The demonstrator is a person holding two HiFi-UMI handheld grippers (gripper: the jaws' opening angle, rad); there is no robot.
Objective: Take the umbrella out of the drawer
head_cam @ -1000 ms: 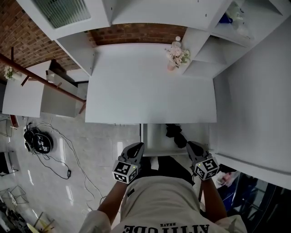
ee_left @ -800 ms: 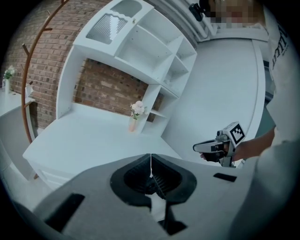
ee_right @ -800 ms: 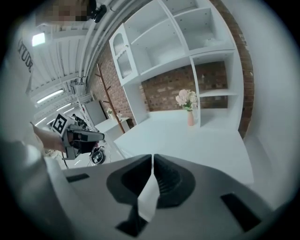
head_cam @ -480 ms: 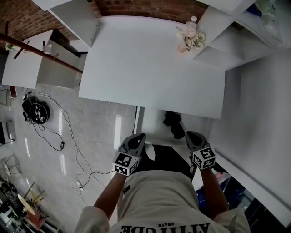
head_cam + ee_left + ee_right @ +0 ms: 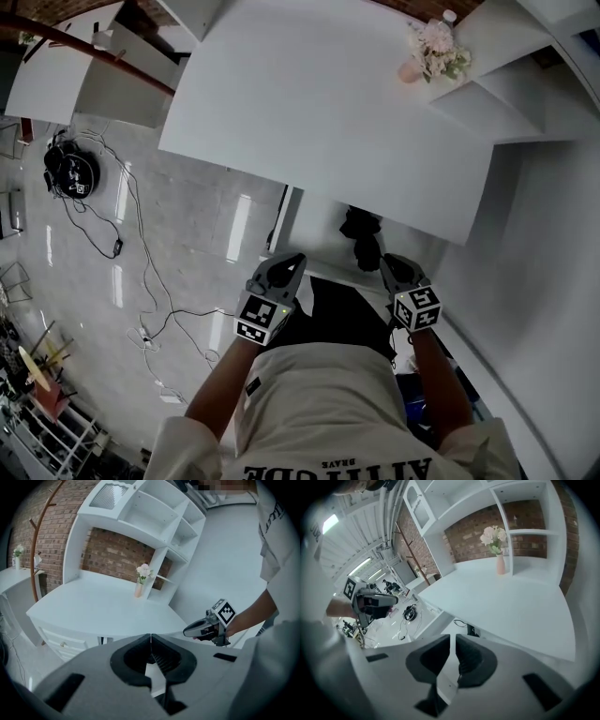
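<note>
A black folded umbrella (image 5: 364, 239) lies in the open white drawer (image 5: 314, 234) under the desk's front edge. My left gripper (image 5: 286, 262) hovers at the drawer's near left corner, and its jaws (image 5: 150, 638) are shut with nothing between them. To the right, my right gripper (image 5: 388, 262) hangs just short of the umbrella's near end; in its own view the right gripper (image 5: 453, 641) is shut and empty. Each gripper shows in the other's view: the right gripper (image 5: 206, 627) and the left gripper (image 5: 375, 602). Neither touches the umbrella.
The white desk top (image 5: 319, 103) overhangs the drawer's back part. A pink vase of flowers (image 5: 427, 47) stands at its far right by white shelves (image 5: 511, 89). A black round device (image 5: 70, 173) and cables (image 5: 131, 253) lie on the floor at left.
Both grippers have sunk towards the drawer's front edge and tipped further down, both still shut. The head view has tilted, so the desk sits higher in the picture.
</note>
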